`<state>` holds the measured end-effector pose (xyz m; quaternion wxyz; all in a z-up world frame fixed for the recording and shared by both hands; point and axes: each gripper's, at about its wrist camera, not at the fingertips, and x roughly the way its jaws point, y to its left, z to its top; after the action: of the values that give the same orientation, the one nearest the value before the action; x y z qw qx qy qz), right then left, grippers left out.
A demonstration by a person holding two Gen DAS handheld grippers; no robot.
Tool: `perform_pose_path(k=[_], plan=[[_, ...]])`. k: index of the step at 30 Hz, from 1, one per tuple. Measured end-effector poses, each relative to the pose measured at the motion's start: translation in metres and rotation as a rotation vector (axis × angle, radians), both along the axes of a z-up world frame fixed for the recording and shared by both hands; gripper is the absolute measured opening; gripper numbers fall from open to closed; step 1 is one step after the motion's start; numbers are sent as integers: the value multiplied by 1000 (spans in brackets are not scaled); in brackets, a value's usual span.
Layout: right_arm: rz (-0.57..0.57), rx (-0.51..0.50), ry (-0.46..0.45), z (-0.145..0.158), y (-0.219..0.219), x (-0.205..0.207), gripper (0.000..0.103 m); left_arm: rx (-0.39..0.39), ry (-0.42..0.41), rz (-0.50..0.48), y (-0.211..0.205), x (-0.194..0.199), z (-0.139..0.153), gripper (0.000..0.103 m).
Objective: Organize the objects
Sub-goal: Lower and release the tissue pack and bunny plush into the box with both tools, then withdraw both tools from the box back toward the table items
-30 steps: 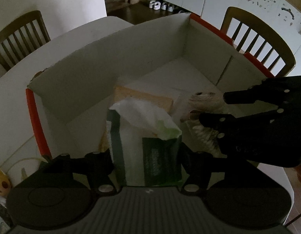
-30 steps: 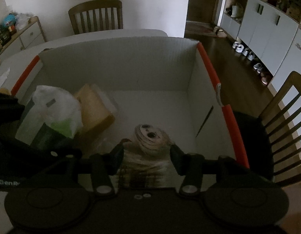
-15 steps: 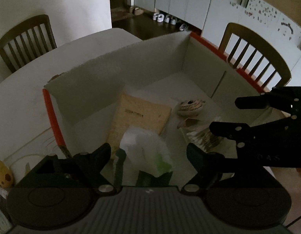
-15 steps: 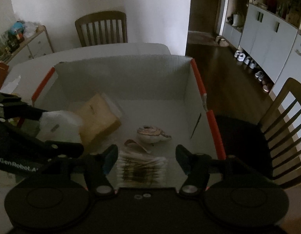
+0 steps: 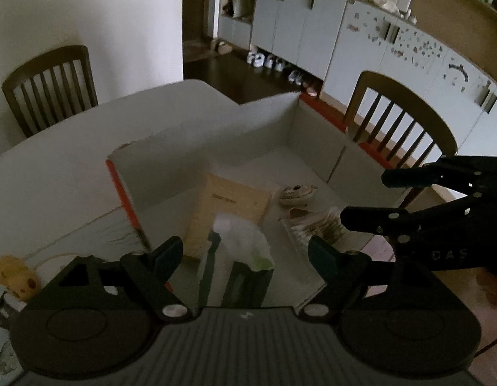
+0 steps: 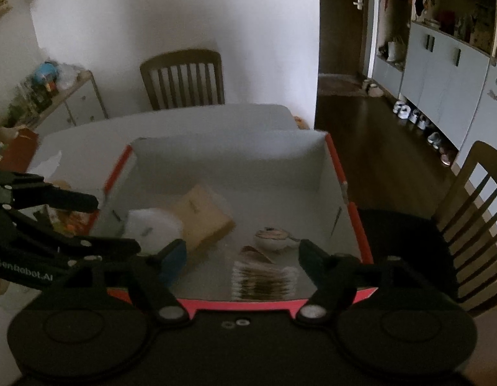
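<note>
One open cardboard box [image 6: 229, 160] sits on the worktop [image 5: 55, 167], holding one tissue pack [image 5: 245, 257], one tan booklet [image 5: 230, 212], one cotton-swab bundle [image 6: 264, 280] and one shell [image 6: 274, 238]. Left claw [image 5: 245, 254] and right claw [image 6: 242, 254] have both just been opening and hover spread, empty.

White lettering "GenRobot.AI" runs along the left gripper [image 6: 118, 223], and the right gripper [image 5: 361, 197] bears the letters "DAS".
</note>
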<state>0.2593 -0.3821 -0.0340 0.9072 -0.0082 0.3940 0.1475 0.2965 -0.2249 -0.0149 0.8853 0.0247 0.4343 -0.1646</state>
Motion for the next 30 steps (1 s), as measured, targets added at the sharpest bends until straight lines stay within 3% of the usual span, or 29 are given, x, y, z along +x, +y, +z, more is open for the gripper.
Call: perform_pose_path(k=[4, 7, 11, 30], plan=[[10, 22, -25, 11, 10, -13, 81, -15, -39, 6, 14, -13, 12, 89], [-2, 31, -46, 17, 16, -21, 91, -32, -64, 12, 27, -24, 18, 101], [-21, 68, -70, 24, 26, -34, 101, -50, -83, 27, 47, -35, 25, 102], [-5, 115, -72, 28, 122, -75, 102, -87, -139, 125, 152, -80, 23, 102]])
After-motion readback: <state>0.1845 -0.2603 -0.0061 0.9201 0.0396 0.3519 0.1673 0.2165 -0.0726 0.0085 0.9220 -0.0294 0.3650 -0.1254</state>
